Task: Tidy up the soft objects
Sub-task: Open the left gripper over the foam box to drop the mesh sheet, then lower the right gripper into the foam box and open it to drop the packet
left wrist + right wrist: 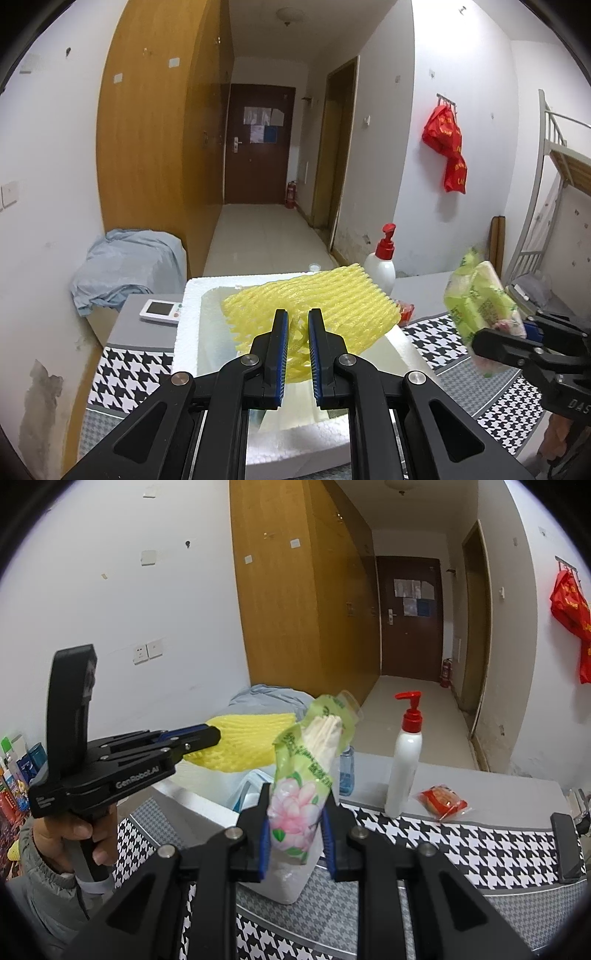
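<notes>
My left gripper (298,341) is shut on a yellow foam net (317,306) and holds it above the white foam box (188,317). The net also shows in the right wrist view (243,742), held by the left gripper (207,738). My right gripper (295,827) is shut on a green tissue pack with a pink flower print (303,786), raised above the table. The same pack (480,299) and the right gripper (517,345) show at the right of the left wrist view.
A white pump bottle with a red top (404,764) and a red snack packet (441,799) stand on the houndstooth-covered table (480,845). A white remote (160,311) lies left of the box. A blue cloth pile (125,266) sits at the far left.
</notes>
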Motion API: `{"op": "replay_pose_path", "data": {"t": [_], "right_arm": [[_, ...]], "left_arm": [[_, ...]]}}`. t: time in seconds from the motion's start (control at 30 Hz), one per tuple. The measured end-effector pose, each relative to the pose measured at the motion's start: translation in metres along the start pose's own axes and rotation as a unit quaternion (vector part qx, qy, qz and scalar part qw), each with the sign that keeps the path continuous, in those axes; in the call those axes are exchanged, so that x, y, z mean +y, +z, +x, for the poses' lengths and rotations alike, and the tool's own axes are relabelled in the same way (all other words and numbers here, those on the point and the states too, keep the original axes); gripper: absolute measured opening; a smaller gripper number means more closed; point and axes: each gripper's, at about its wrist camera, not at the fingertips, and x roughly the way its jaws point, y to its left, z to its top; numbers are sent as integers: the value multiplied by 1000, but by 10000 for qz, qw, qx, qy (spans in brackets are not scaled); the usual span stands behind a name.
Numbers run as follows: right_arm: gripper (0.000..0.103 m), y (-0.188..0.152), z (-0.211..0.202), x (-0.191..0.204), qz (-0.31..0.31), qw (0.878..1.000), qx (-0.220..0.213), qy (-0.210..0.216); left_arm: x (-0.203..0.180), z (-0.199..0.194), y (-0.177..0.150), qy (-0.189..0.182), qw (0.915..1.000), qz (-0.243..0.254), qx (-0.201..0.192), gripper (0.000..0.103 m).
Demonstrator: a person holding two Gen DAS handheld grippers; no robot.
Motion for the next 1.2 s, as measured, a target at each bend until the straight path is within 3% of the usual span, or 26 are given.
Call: {"op": "replay_pose_path", "data": {"t": [0.23,0.27,0.33,0.37,0.4,0.47,0.57,1.2], "right_arm": [[27,0,-3,-1,43,10000,-18,-42],[27,0,-3,-2,51,10000,-19,-41],[27,0,-3,-2,60,10000,-19,-52],[27,0,-3,-2,60,10000,-16,-56],[27,0,-3,-2,60,10000,-15,-48],[27,0,-3,-1,58,10000,-18,-54],[27,0,-3,-1,49,10000,-14,-45],[27,4,4,10,-74,10000,-25,35]], "left_arm": [[3,8,2,85,9999,-16,69,16],[3,8,2,83,9999,-24,63,25],[4,7,1,75,9999,-60,38,52],[5,5,1,109,9999,-83,-3,72],[6,2,0,145,9998,-112,-68,80],[7,-3,0,211,9996,-138,-130,83],[9,-9,-2,370,9990,-158,-209,99],[21,-46,-11,593,9970,-217,-446,102]]}}
